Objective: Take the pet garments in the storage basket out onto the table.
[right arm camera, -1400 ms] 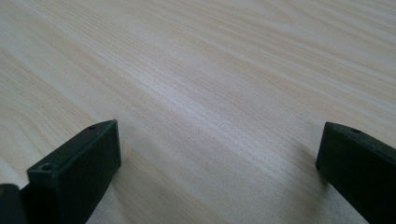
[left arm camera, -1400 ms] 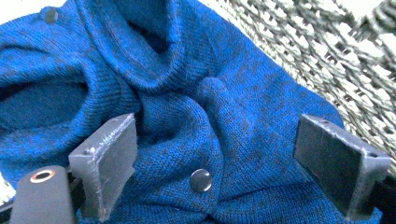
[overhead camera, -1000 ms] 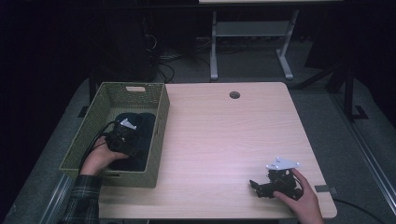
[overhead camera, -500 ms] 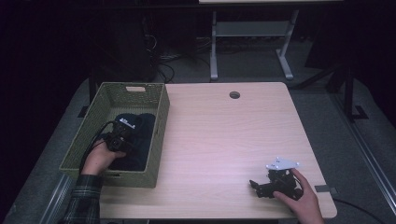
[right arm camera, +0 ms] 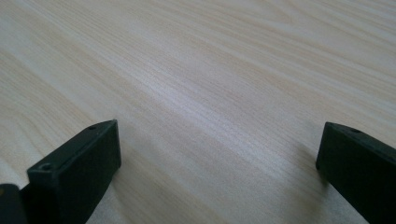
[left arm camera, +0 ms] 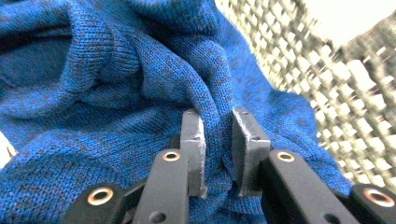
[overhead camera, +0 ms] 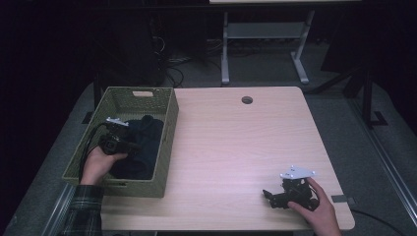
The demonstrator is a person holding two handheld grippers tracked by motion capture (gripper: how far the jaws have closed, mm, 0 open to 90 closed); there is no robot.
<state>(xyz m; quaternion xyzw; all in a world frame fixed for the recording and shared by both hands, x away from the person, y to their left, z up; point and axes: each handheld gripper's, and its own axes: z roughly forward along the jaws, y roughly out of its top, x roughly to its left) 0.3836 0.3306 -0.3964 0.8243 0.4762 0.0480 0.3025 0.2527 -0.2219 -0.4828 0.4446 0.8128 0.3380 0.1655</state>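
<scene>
A dark blue knitted garment (overhead camera: 147, 140) lies bunched in the green woven basket (overhead camera: 166, 147) at the table's left. My left gripper (overhead camera: 130, 146) is inside the basket, held by a hand in a plaid sleeve. Its jaws have just been closing, and it is now shut on a raised fold of the blue knit (left arm camera: 212, 100), which is pinched between the pads of the left gripper (left arm camera: 218, 149). My right gripper (overhead camera: 269, 195) rests on the table near the front right corner. In the right gripper view it (right arm camera: 217, 154) stands open over bare wood with nothing between the jaws.
The light wooden table (overhead camera: 236, 142) has a round cable hole (overhead camera: 247, 100) near its far edge. The basket wall (left arm camera: 355, 88) rises close to the right of the left jaws. A white desk frame (overhead camera: 265, 34) and cables stand on the dark floor beyond.
The left hand has lifted a little inside the basket, drawing the fold of cloth up with it. The right hand and gripper have stayed put.
</scene>
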